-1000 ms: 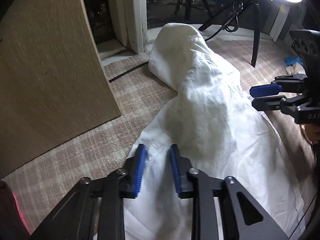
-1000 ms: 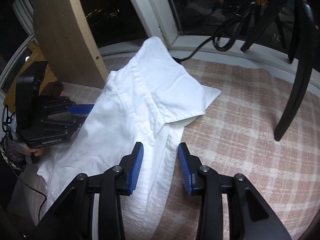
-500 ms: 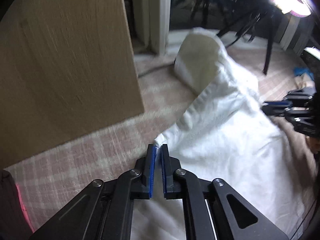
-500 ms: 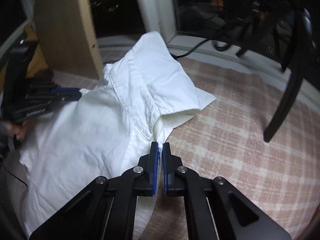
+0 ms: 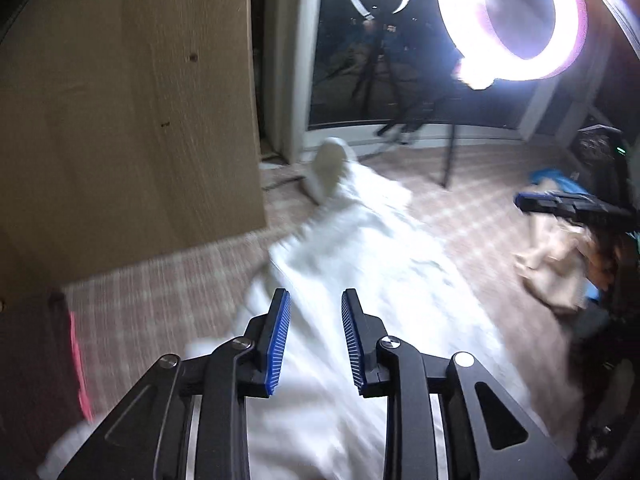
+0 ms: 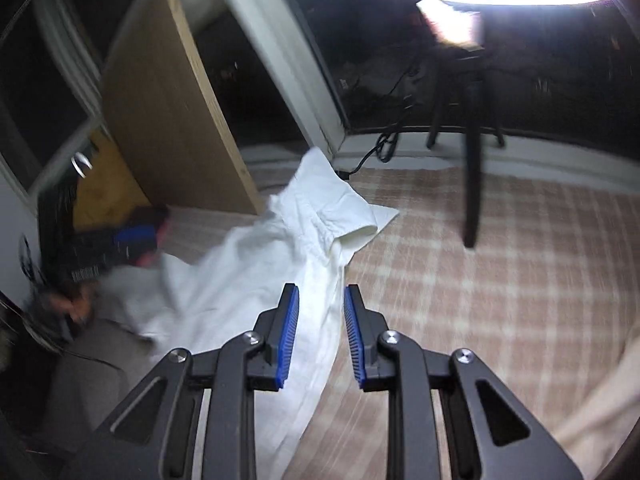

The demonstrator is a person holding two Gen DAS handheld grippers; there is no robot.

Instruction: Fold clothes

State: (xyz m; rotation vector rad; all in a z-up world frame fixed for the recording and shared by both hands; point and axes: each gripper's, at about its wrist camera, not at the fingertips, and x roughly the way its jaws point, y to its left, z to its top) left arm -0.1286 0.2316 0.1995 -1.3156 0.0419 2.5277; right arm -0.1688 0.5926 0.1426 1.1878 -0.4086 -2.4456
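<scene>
A white shirt [image 5: 380,272] lies spread on the plaid carpet, its far end folded over near the window. In the right wrist view the shirt [image 6: 280,248] shows a sleeve doubled back on top. My left gripper [image 5: 314,300] hovers above the shirt's left edge with its jaws opening; no cloth is between the pads. My right gripper [image 6: 321,294] hangs over the shirt's right edge, jaws also opening and holding nothing. Each gripper shows blurred in the other's view: the right gripper [image 5: 532,202] at the far right, the left gripper [image 6: 136,236] at the left.
A wooden panel [image 5: 120,120] stands left of the shirt. A ring light [image 5: 516,20] glares above on a tripod leg [image 6: 472,184], with a cable [image 6: 384,148] along the window base. A beige cloth [image 5: 552,264] and a blue cloth [image 5: 556,180] lie to the right.
Half a second ago both grippers were shut on the shirt's edges. Both have since let go, opened, and risen up and back from the shirt, which now lies lower and farther off.
</scene>
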